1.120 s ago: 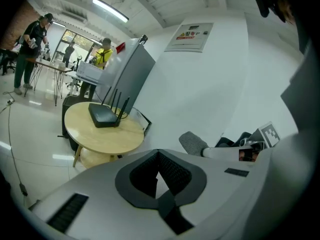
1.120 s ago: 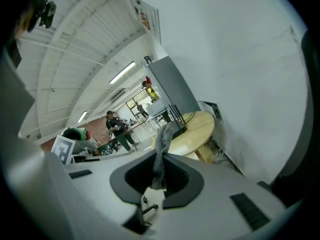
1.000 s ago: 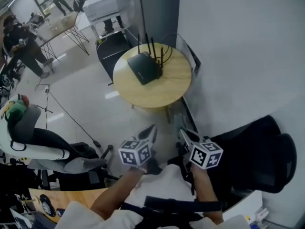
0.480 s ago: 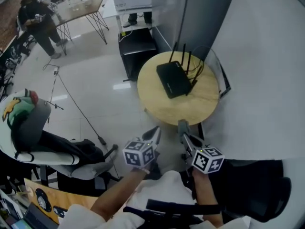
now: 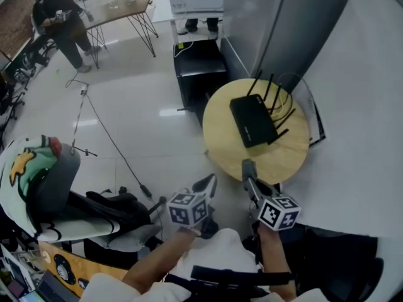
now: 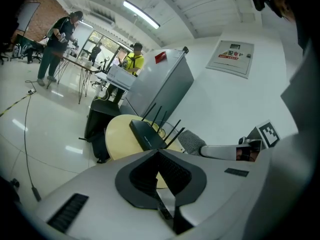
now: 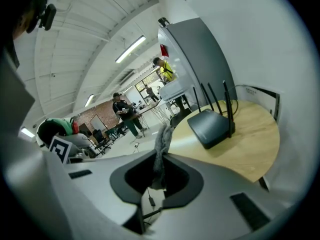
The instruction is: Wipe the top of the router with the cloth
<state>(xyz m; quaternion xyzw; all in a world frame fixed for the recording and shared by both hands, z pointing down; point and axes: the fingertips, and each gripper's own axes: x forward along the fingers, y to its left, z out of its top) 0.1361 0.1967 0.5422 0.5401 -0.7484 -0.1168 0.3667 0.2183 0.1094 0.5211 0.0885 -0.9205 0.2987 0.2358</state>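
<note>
A: Where is the router (image 5: pixel 253 120)?

B: It lies flat on the round wooden bench (image 5: pixel 284 160), toward the far side of the top. Its antennas (image 5: pixel 272 90) stand along the edge away from the person. Its top is bare and nothing touches it.

A: And the cloth (image 7: pixel 162 134)?

B: It is a grey, fuzzy cloth, and the right hand-held gripper (image 7: pixel 161 153) has it. That gripper's view shows both jaws pressed onto the cloth, which stands up out of them in a narrow fold.

A: Is the cloth on the router?

B: No, they are apart. In the head view the right hand-held gripper (image 5: pixel 249 172) is just at the near rim of the bench, and bare wood lies between the cloth and the router.

A: What about the other side?

B: The left hand-held gripper (image 6: pixel 158 150) has its jaws closed tip to tip, with nothing between them. In the head view it hangs over the pale floor (image 5: pixel 145 137), beside the right one and short of the bench.

A: Anything else close by?

B: A black box (image 5: pixel 200 74) stands on the floor just past the bench. Beyond it, well apart, a person (image 5: pixel 63 17) stands by a thin-legged table (image 5: pixel 123 5).
</note>
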